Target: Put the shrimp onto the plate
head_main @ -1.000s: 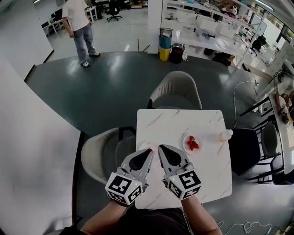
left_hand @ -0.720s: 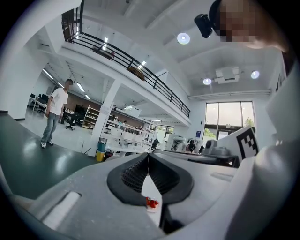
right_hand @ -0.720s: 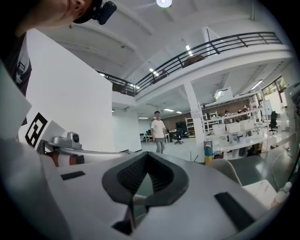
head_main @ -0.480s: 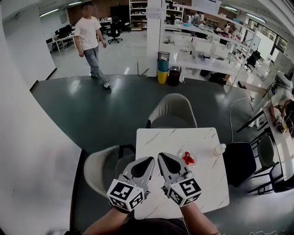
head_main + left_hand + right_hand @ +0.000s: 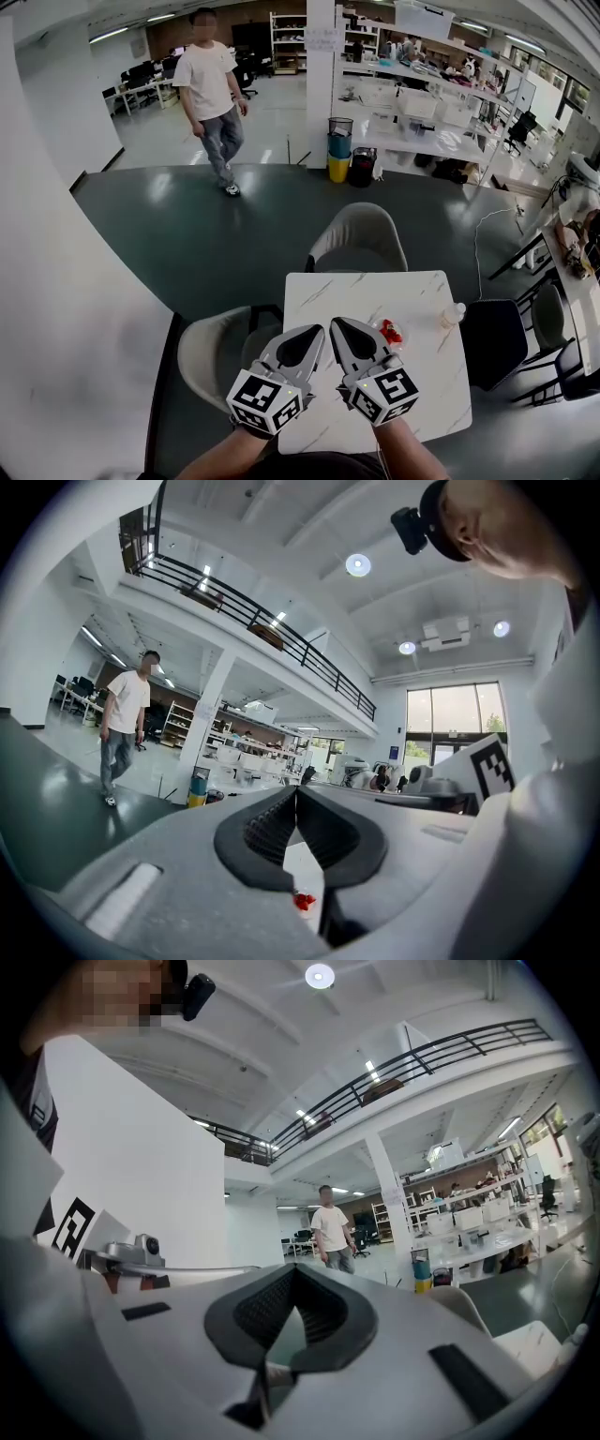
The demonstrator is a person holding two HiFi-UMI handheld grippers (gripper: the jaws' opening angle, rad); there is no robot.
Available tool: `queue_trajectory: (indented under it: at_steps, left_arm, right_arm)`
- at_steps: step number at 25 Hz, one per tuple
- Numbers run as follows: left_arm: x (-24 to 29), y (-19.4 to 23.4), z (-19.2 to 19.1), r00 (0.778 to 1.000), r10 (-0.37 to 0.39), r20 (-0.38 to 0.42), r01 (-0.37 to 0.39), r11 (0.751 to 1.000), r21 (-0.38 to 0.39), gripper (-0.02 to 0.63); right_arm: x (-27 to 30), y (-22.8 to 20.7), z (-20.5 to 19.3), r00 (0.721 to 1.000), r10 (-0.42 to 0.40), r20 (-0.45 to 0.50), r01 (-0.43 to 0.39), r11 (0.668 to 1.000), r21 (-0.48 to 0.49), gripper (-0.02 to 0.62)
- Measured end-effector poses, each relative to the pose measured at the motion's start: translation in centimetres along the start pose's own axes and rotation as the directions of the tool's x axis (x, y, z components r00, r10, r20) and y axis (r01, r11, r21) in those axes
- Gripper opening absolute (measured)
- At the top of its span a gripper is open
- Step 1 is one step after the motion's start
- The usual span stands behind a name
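Red shrimp (image 5: 391, 332) lie on a small white plate (image 5: 384, 324) on the white marble table (image 5: 375, 291), just right of my right gripper (image 5: 335, 322), which partly hides the plate. My left gripper (image 5: 320, 329) is held beside it, tips almost side by side above the table's near half. In the left gripper view the jaws (image 5: 296, 790) meet with nothing between them, and a bit of red shrimp (image 5: 303, 901) shows low through the gap. In the right gripper view my right gripper (image 5: 295, 1268) is shut and empty too.
A small bottle (image 5: 453, 315) stands near the table's right edge. A grey chair (image 5: 361, 234) is at the far side, another (image 5: 211, 352) at the left, a dark one (image 5: 494, 342) at the right. A person (image 5: 217, 94) walks on the dark floor beyond.
The head view has tilted up, so the table sits lower and smaller. The person in the background has walked nearer. Both grippers stay shut, side by side.
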State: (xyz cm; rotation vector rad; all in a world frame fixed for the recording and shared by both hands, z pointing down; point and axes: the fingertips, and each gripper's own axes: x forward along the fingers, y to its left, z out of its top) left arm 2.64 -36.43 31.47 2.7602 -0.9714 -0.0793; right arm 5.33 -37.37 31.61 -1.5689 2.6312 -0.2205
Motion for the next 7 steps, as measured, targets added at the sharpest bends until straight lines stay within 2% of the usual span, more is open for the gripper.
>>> queue_trajectory:
  at_steps: [7]
  left_arm:
    - [0.56, 0.01, -0.46, 1.0, -0.004, 0.003, 0.004, 1.0, 0.01, 0.008]
  right_arm:
    - [0.03, -0.71, -0.35, 1.0, -0.008, 0.009, 0.008, 1.0, 0.001, 0.0]
